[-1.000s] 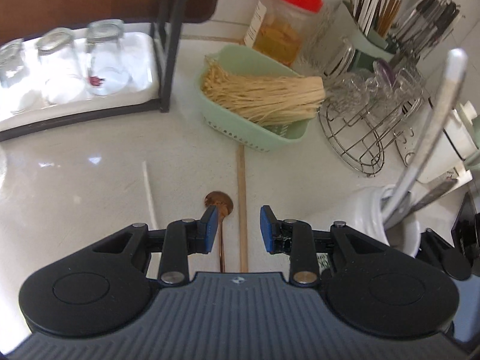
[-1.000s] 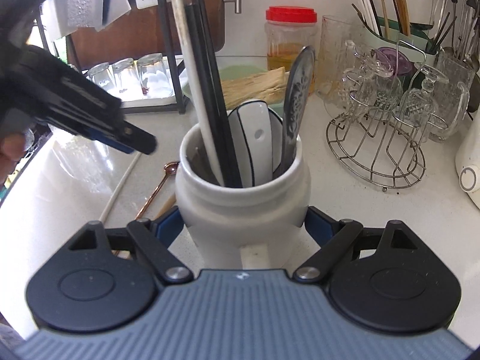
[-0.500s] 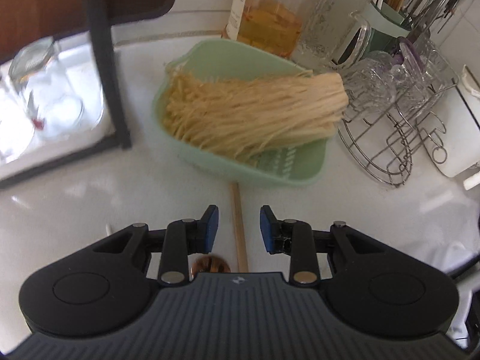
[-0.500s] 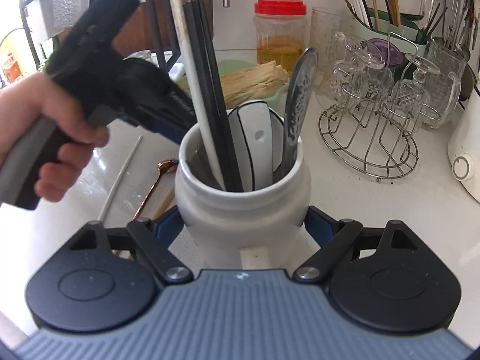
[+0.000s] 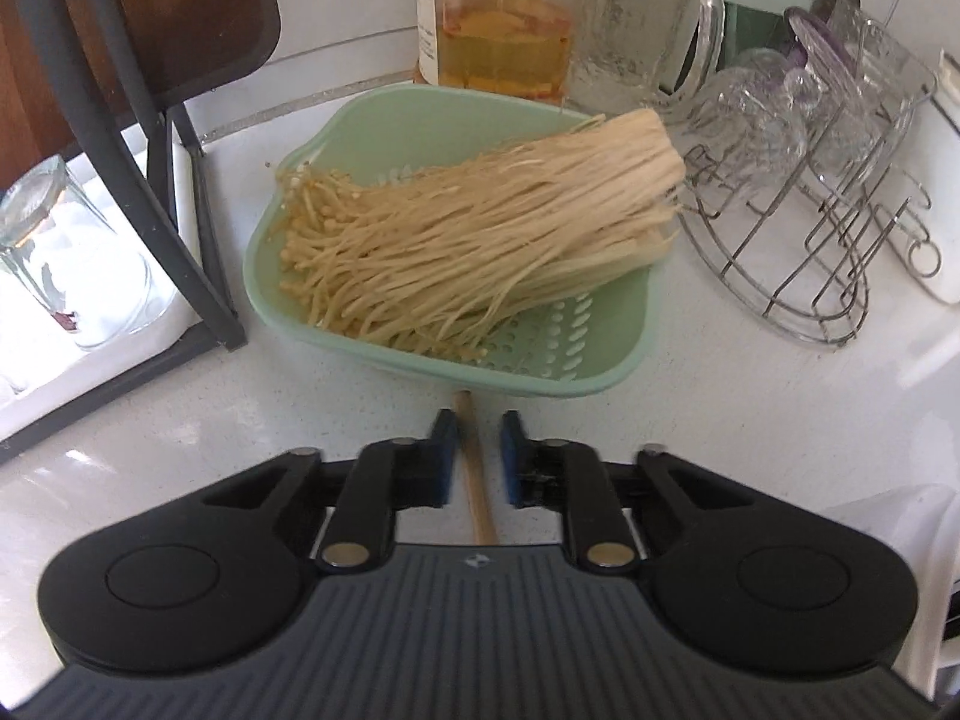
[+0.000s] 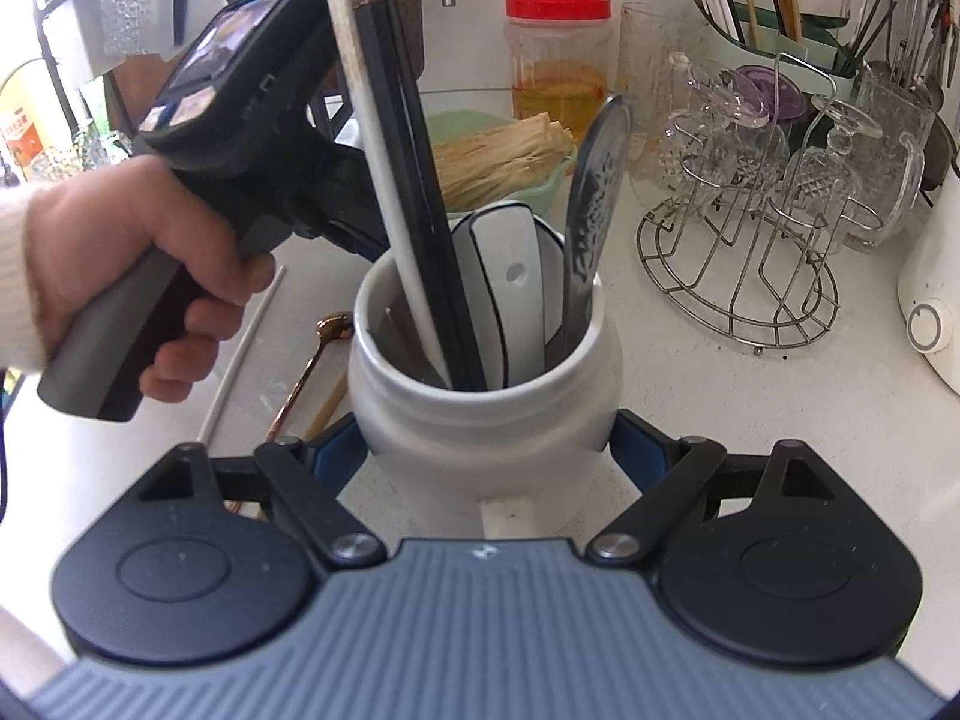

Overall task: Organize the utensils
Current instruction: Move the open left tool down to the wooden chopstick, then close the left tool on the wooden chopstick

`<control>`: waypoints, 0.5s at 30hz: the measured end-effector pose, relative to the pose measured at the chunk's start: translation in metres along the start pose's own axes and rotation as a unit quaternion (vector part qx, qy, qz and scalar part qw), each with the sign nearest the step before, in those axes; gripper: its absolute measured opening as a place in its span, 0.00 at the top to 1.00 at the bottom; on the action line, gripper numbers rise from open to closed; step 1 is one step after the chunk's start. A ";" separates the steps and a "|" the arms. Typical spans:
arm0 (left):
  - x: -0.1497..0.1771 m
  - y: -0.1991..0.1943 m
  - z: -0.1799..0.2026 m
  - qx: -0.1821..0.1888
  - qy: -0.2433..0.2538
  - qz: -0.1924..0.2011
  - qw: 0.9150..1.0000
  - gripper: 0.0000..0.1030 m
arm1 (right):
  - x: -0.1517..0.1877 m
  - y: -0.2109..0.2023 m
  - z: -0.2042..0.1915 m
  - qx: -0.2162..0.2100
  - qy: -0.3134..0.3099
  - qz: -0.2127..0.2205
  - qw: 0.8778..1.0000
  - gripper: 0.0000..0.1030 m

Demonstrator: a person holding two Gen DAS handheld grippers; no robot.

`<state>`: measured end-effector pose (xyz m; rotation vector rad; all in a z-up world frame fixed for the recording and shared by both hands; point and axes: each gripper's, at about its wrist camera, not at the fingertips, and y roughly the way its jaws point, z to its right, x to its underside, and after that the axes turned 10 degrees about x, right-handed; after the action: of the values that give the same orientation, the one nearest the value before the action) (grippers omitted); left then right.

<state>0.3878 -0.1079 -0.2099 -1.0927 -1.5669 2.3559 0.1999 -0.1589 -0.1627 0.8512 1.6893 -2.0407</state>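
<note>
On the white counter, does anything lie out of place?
Yes. A wooden chopstick, a copper spoon and a white chopstick lie loose on the counter, beside the white jar that holds the other utensils.

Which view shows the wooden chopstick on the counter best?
The left wrist view: the wooden chopstick lies between the left gripper pads, tip toward the green basket. The right wrist view shows only a short piece beside the white jar.
</note>
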 end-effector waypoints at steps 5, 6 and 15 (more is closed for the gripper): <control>0.003 0.000 0.003 -0.006 -0.009 0.001 1.000 0.93 | -0.002 0.001 0.002 -0.003 0.002 -0.013 1.000 0.13; 0.004 -0.003 0.003 -0.003 -0.011 0.003 1.000 0.93 | -0.003 0.000 0.002 -0.001 0.006 -0.018 1.000 0.13; 0.008 -0.050 0.007 0.013 -0.061 0.050 0.997 0.93 | -0.002 -0.001 0.002 -0.003 0.003 -0.017 1.000 0.13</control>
<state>0.3630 -0.0861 -0.1708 -1.0632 -1.5488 2.5463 0.2001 -0.1607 -0.1608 0.8326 1.7229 -2.0574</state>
